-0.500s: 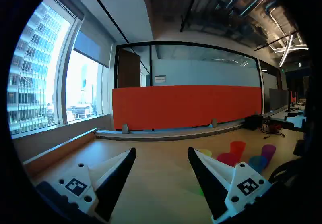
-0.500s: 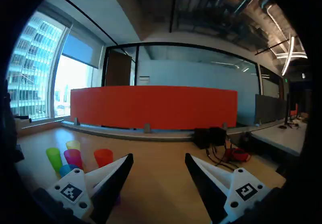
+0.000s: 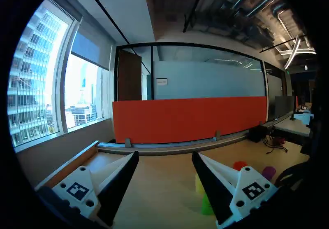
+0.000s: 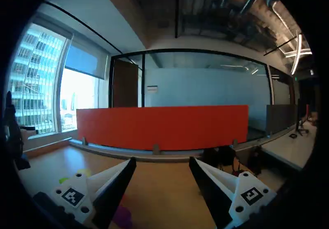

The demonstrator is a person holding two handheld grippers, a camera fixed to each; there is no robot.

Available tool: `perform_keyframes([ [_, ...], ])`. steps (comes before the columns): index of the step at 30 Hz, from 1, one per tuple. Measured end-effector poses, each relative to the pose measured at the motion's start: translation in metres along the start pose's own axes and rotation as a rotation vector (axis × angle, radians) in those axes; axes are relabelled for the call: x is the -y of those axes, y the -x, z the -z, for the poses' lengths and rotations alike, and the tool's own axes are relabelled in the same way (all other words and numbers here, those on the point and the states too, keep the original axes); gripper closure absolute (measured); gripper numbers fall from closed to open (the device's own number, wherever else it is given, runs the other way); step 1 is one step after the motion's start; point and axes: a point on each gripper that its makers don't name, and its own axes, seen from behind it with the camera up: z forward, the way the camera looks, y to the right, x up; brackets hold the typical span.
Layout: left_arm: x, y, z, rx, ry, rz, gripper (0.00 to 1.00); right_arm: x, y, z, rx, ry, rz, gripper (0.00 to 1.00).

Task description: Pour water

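The worktop (image 3: 164, 188) is a broad wooden surface. It runs to an orange partition (image 3: 189, 113) at its far edge, with a window (image 3: 37, 93) on the left.

**Tool state.** The left tool (image 3: 164, 154) is released, with its jaws spread wide and nothing between them. It hovers above the worktop, aimed at the partition. The right tool (image 4: 162, 160) is likewise released and empty, and is held at a similar attitude.

**Location of the task items.** The cups stand in a group on the near worktop.
- In the left gripper view, the green cup (image 3: 207, 204) is nearest, partly hidden behind that tool's right finger.
- The yellow cup (image 3: 198, 184) stands just beyond the green one.
- The red cup (image 3: 239, 165) and the purple cup (image 3: 268, 172) stand farther right.
- In the right gripper view, the group sits low on the left.

By this reading, the group lies between the two tools. It cannot be determined which cup holds water.

**Step in hand: approach (judgement).**
1. Pitch the chosen tool downward until the cups are centred between its fingers.
2. Select an outer cup, because the close grouping leaves little finger clearance.
3. Close on the cup wall at mid-height and keep the cup upright.
4. Lift the cup clear before tilting it over the receiving cup.
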Motion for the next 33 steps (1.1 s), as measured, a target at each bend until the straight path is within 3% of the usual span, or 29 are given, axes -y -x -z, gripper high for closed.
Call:
perform_keyframes([
  [11, -0.008, -0.056, -0.008, -0.020, 0.056, 0.025, 0.04, 0.004, -0.038, -0.004, 0.007, -0.021, 0.031, 0.00],
  [18, -0.016, -0.063, -0.009, -0.014, 0.116, 0.052, 0.04, 0.012, -0.042, -0.003, 0.010, -0.060, 0.035, 0.00],
  [26, -0.034, -0.065, -0.008, -0.011, 0.211, 0.027, 0.04, 0.040, -0.041, 0.004, 0.022, -0.204, 0.072, 0.00],
  [33, -0.055, -0.066, -0.002, -0.002, 0.313, 0.007, 0.04, 0.071, -0.057, 0.016, -0.007, -0.357, 0.070, 0.00],
])
